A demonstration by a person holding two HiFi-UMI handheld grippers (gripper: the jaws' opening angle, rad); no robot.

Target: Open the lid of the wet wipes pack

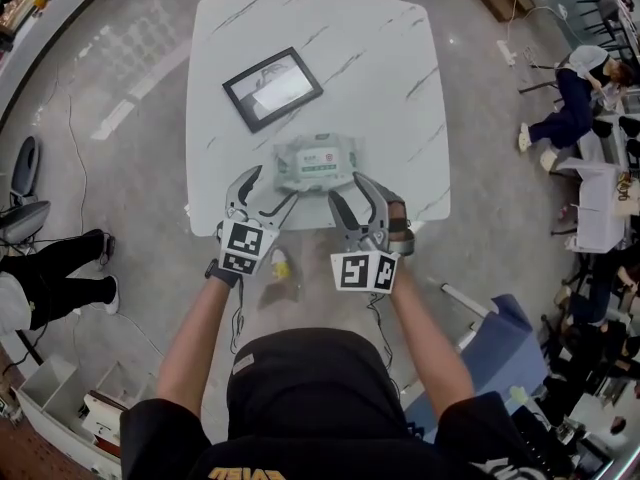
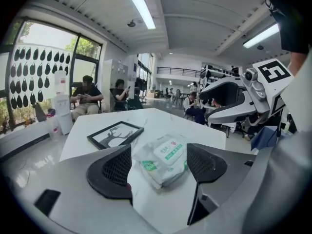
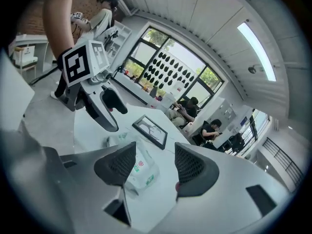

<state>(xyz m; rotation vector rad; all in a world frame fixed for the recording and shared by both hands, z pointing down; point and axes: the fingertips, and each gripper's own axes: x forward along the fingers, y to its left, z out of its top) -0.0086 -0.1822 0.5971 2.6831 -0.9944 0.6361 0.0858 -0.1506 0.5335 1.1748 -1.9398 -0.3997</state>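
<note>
Head view: I see the pack (image 1: 315,163) flat on the table (image 1: 380,88) at centre frame, lid flat, below the photo (image 1: 272,88); left gripper (image 1: 272,186) and right gripper (image 1: 347,190) sit near its lower corners; both jaws apart, gripping nothing.

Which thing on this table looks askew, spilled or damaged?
Only the picture frame: it lies flat on the table, turned at an angle to its edges. The wet wipes pack looks intact, and nothing is spilled.

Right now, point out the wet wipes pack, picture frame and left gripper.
wet wipes pack (image 1: 316,163): head view, middle of its top.
picture frame (image 1: 272,88): head view, centre of glass.
left gripper (image 1: 272,185): head view, between its fingertips.
</note>
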